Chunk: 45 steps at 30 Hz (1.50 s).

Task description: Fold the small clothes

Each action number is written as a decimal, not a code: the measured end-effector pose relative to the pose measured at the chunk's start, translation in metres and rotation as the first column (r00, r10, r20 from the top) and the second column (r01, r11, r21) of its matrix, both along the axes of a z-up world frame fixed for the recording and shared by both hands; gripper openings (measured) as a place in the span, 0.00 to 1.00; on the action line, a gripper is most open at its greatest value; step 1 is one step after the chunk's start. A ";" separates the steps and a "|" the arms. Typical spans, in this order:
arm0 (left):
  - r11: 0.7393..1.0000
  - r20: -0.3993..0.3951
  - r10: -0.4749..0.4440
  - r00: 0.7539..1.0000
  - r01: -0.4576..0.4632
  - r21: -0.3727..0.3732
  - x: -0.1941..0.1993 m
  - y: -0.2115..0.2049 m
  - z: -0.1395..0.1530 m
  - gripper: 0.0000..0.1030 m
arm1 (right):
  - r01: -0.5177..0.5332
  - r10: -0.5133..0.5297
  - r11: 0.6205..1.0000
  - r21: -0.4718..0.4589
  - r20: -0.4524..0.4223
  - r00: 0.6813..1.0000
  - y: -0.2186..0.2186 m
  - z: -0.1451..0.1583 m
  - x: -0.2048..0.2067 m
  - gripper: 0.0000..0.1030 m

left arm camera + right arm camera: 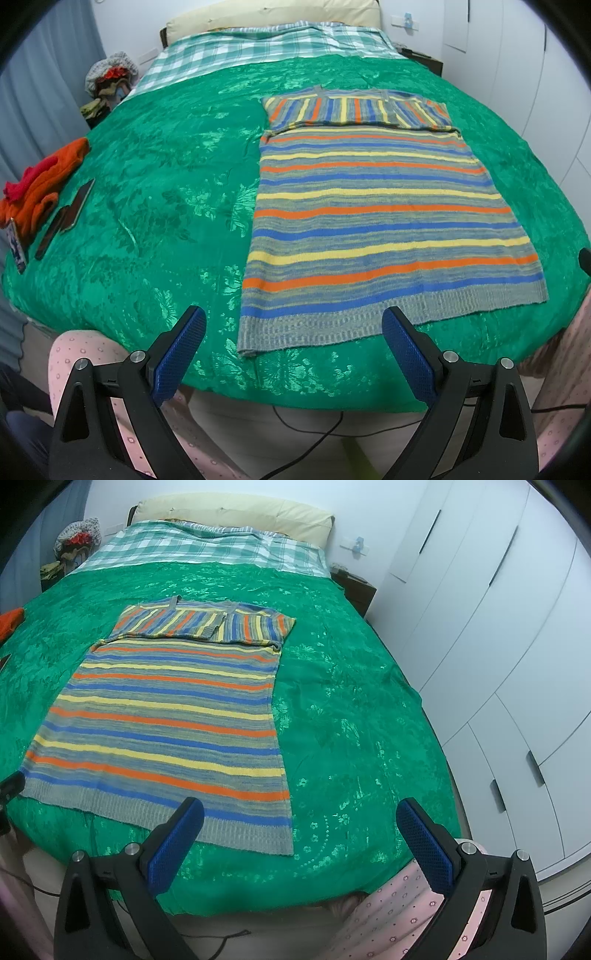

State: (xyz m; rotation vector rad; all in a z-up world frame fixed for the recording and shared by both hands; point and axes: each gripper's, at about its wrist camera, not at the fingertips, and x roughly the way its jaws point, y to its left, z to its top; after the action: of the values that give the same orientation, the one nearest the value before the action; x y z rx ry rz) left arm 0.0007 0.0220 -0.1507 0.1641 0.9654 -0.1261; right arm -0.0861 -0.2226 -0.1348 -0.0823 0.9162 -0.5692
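Observation:
A striped knit sweater point(373, 221) in grey, blue, yellow and orange lies flat on the green bedspread point(166, 192), hem towards me, both sleeves folded across its top. It also shows in the right wrist view point(173, 716). My left gripper point(293, 317) is open and empty, hovering above the hem's left half near the bed's front edge. My right gripper point(301, 808) is open and empty, above the hem's right corner. Neither touches the sweater.
Orange and red clothes point(40, 184), a dark phone-like slab point(77, 205) and a small card point(16, 247) lie at the bed's left edge. Plaid sheet point(258, 48) and pillow lie at the head. White wardrobes point(498, 646) stand on the right. Cables run on the floor point(314, 435).

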 end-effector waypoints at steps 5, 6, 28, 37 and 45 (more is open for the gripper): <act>1.000 -0.001 0.002 1.000 -0.002 -0.001 0.000 0.000 0.000 0.94 | -0.001 0.001 1.000 0.001 0.000 1.000 0.000 0.000 0.000 0.99; 1.000 -0.002 0.002 1.000 -0.002 -0.001 0.000 0.000 0.000 0.94 | 0.000 0.000 1.000 -0.001 -0.001 1.000 0.000 0.000 0.000 0.99; 1.000 -0.005 0.001 1.000 -0.001 0.004 -0.001 0.001 -0.001 0.94 | -0.007 0.007 1.000 -0.004 -0.010 1.000 0.001 -0.002 0.000 0.99; 1.000 -0.006 0.001 1.000 -0.001 0.005 0.000 0.001 -0.001 0.94 | -0.009 0.009 1.000 -0.003 -0.014 1.000 0.000 -0.003 0.000 0.99; 1.000 -0.005 0.001 1.000 -0.001 0.005 -0.001 0.002 -0.002 0.94 | -0.009 0.009 1.000 -0.003 -0.013 1.000 0.000 -0.002 0.001 0.99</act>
State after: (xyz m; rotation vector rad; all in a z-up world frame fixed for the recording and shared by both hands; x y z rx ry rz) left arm 0.0001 0.0241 -0.1527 0.1679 0.9714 -0.1230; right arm -0.0855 -0.2227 -0.1372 -0.0935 0.9274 -0.5622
